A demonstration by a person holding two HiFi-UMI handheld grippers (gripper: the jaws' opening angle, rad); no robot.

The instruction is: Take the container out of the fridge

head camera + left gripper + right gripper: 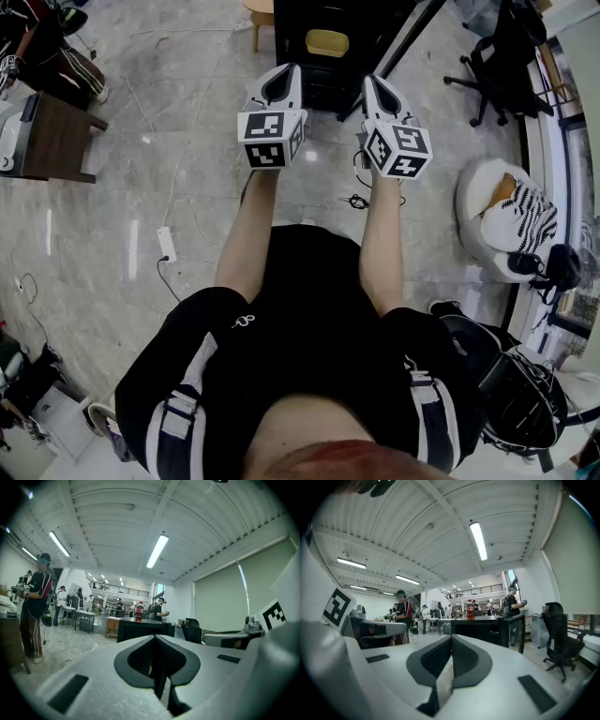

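Note:
A low black fridge-like cabinet (328, 66) stands on the floor straight ahead, with a yellow shape (326, 42) showing at its top. In the gripper views the same black cabinet (140, 629) (487, 629) carries a red bottle (139, 612) (470, 610). No container is in sight. My left gripper (284, 73) (156, 638) and right gripper (373, 84) (451, 638) are held side by side at arm's length, short of the cabinet. Both are shut, pads together, with nothing between them.
A wooden side table (52, 136) stands at the left, with a power strip (166, 244) and cables on the marble floor. A black office chair (497, 56) and a white bag (506, 220) are at the right. A person (35, 606) stands at the left.

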